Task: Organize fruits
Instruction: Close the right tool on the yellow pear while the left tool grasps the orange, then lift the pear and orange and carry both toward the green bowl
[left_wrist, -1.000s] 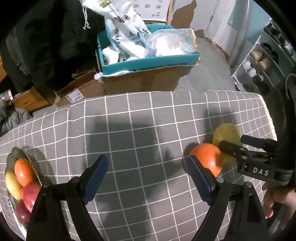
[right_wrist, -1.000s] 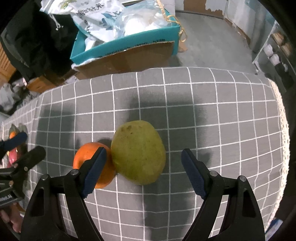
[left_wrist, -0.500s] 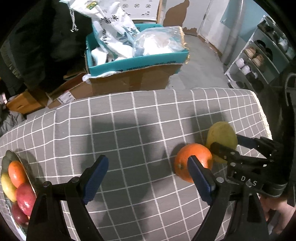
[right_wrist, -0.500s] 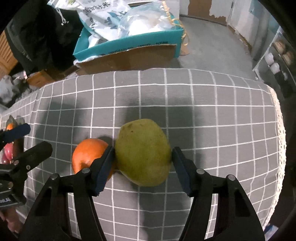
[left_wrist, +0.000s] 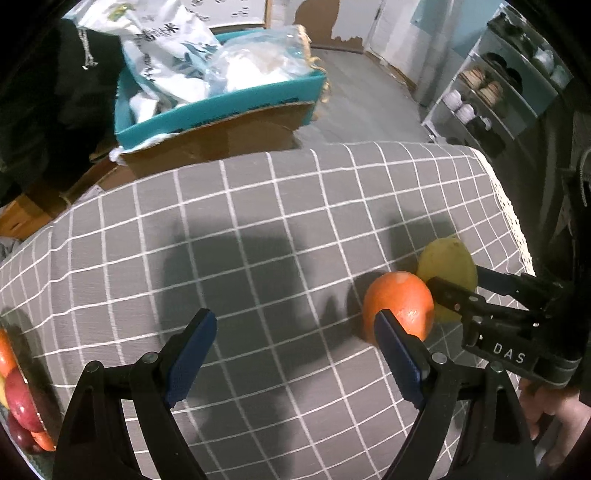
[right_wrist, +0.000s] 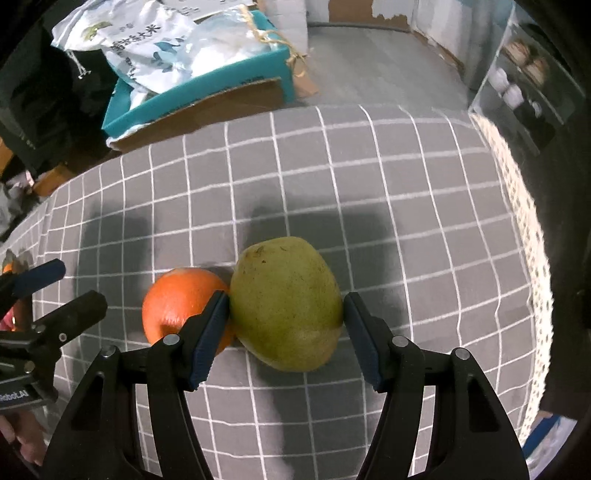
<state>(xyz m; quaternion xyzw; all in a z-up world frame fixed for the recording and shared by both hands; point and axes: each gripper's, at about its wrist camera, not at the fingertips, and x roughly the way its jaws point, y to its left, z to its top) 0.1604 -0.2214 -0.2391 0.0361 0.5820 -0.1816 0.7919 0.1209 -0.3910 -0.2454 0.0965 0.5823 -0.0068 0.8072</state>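
Matt checked cloth (left_wrist: 258, 258), seemingly woven; glossy orange (right_wrist: 177, 299).

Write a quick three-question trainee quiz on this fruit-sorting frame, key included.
1. True or false: the right gripper is shut on the pear.
2. What lies against the pear's side: A) an apple B) the orange C) a box?
3. What is between the left gripper's pads?

Key:
1. True; both pads press on its sides.
2. B.
3. Nothing, only the checked tablecloth below; the orange sits just beyond its right-hand pad.
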